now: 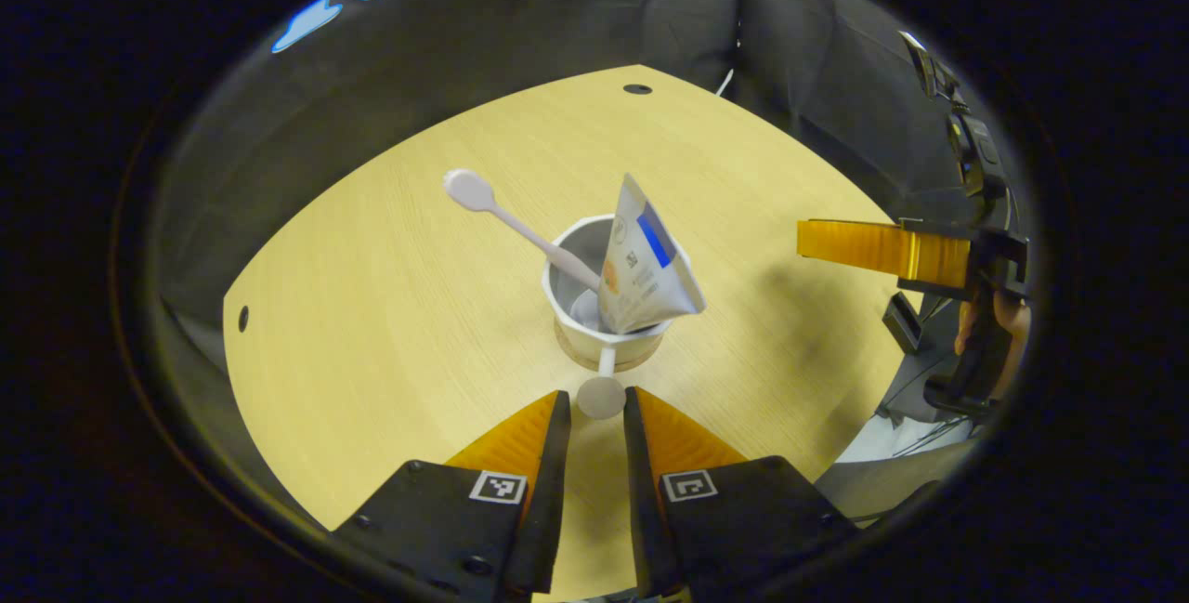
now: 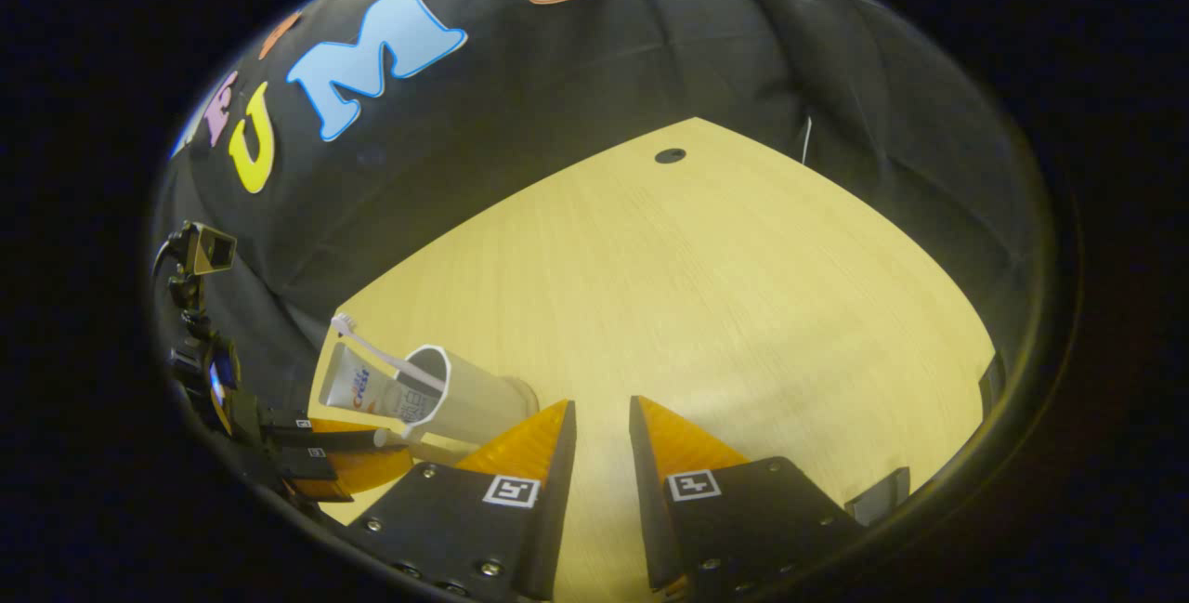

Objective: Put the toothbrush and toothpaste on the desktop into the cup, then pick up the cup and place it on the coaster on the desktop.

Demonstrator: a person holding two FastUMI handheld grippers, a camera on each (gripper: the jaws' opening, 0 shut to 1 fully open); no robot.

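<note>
Pale wood grain covers the desk (image 1: 390, 306), and we take the white cup (image 1: 608, 329) standing on it as our landmark. Under the cup's base we see a thin tan rim, the coaster (image 1: 585, 360), mostly hidden by the cup. Inside the cup lean a white toothbrush (image 1: 516, 224), its rounded end up and out to the cup's left, and a crinkled toothpaste tube (image 1: 646, 264), flat crimped end upward; their lower parts are hidden by the cup wall. A small round handle tab (image 1: 602, 397) sticks out from the cup toward the left tongs (image 1: 596, 412), which stand narrowly parted just beside that tab, and we cannot tell whether they touch it. In the right gripper view the cup (image 2: 464, 399) lies near the left edge, stretched by the lens, partly cut off by one finger. The right tongs (image 2: 602, 417) are narrowly parted over bare desk, well apart from the cup, holding nothing.
</note>
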